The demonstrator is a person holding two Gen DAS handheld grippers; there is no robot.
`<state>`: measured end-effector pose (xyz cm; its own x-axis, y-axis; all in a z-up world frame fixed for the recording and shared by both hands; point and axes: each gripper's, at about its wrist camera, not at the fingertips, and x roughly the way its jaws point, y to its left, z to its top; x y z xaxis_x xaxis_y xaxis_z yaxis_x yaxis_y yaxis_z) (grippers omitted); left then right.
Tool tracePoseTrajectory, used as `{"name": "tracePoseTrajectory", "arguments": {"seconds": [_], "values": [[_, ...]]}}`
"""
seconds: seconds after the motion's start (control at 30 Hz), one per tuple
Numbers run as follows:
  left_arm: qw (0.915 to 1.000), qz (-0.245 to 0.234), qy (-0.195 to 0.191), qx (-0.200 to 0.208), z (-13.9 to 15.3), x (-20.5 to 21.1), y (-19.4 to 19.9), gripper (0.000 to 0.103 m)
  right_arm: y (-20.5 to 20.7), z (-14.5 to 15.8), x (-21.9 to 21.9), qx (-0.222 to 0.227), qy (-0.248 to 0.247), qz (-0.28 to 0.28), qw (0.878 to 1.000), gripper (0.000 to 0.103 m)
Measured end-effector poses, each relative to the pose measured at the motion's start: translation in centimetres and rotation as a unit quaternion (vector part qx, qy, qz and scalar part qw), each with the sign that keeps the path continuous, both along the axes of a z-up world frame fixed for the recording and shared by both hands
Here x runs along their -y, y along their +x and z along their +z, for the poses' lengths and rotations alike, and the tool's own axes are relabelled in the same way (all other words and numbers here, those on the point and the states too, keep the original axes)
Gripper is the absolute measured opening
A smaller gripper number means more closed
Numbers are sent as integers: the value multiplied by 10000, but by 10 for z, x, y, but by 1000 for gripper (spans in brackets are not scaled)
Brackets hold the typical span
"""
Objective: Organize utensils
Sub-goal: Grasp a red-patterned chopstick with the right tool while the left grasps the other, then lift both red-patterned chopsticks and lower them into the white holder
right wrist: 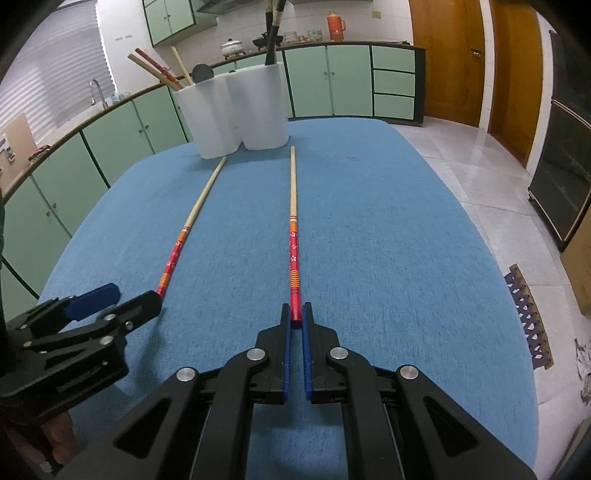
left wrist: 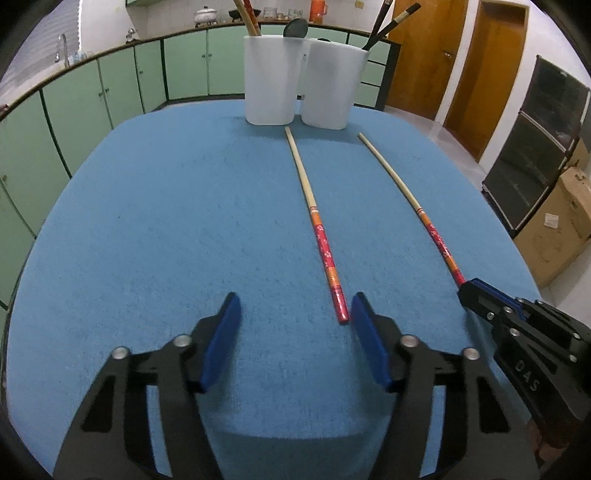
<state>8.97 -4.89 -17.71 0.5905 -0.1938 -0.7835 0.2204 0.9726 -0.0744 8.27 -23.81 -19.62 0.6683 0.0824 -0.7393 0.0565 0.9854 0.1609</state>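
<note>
Blue-clothed desk (right wrist: 388, 229): your right gripper (right wrist: 296, 314) fingers nearly closed around the right chopstick (right wrist: 293, 236) end, lengthwise ahead; left gripper (left wrist: 291, 325) wide open, empty.

Green cabinets (right wrist: 328, 79) along white tiled wall (right wrist: 369, 20); sink tap (right wrist: 96, 92) beneath window blinds (right wrist: 55, 70). Wooden doors (left wrist: 424, 55) right. Pale glossy floor tiles (right wrist: 461, 158). Cardboard box (left wrist: 565, 225) beside dark glass-fronted cabinet (left wrist: 532, 147).

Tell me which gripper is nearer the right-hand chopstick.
Right. The right gripper has its jaws nearly closed around the red end of the right chopstick. The left gripper is open beside the left chopstick, one chopstick over.
</note>
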Motion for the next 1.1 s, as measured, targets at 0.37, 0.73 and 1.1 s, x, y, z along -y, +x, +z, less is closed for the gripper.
{"name": "tracePoseTrajectory", "arguments": {"seconds": [0.37, 0.73, 1.1], "values": [[10000, -82, 8, -31, 4, 0, 1, 5, -1, 2, 2, 19, 66, 41, 10000, 5], [9959, -291, 151, 849, 69, -7, -17, 5, -9, 40, 8, 411, -84, 82, 9991, 5], [9831, -450, -7, 1774, 155, -14, -17, 5, -12, 123, 19, 1128, -80, 335, 9930, 5]]}}
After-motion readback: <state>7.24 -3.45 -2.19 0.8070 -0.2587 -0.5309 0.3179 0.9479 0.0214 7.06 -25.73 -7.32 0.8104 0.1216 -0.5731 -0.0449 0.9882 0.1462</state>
